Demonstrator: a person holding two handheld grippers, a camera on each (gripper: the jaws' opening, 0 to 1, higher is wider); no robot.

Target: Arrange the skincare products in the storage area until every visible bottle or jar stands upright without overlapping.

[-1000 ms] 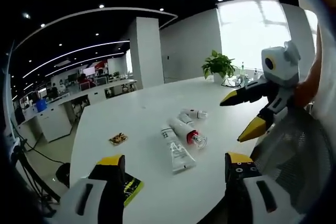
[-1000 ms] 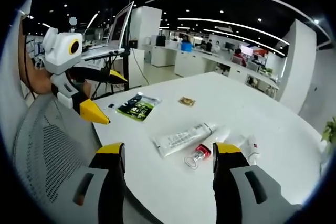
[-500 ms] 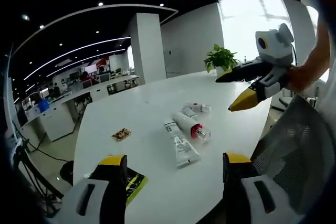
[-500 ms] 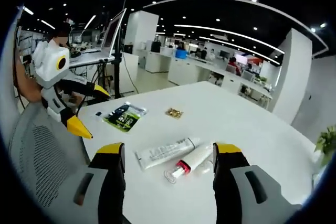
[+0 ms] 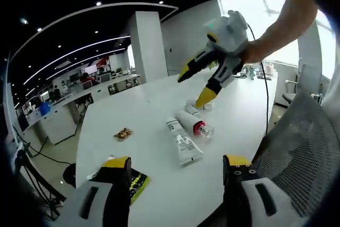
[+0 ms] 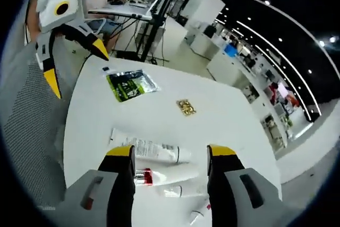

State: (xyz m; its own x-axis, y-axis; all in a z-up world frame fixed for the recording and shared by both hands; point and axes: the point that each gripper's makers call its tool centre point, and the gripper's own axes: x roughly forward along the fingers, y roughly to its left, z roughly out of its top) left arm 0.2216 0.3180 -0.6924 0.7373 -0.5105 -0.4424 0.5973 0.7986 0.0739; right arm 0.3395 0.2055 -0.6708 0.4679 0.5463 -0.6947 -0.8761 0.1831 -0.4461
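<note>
In the left gripper view my left gripper (image 5: pixel 175 195) hangs with its jaws spread and nothing between them, near one edge of the white round-ended table (image 5: pixel 133 115). Toward the middle of the table the long white plastic tube with printed text (image 5: pixel 182 145) lies flat, with the white bottle with a red band and clear cap (image 5: pixel 193 125) just beside it, also on its side. My right gripper (image 5: pixel 201 84) hovers over them, yellow-tipped jaws parted and pointing down. A green-and-black foil sachet (image 5: pixel 134 184) lies by the near edge.

In the right gripper view my right gripper (image 6: pixel 170 155) is open directly above the tube (image 6: pixel 149 146) and the bottle (image 6: pixel 159 176); a smaller white bottle (image 6: pixel 199 212) lies further off. I judge this the approach to the first pick: nothing stands upright yet, so next I should lower, close on one product and tip it upright
</note>
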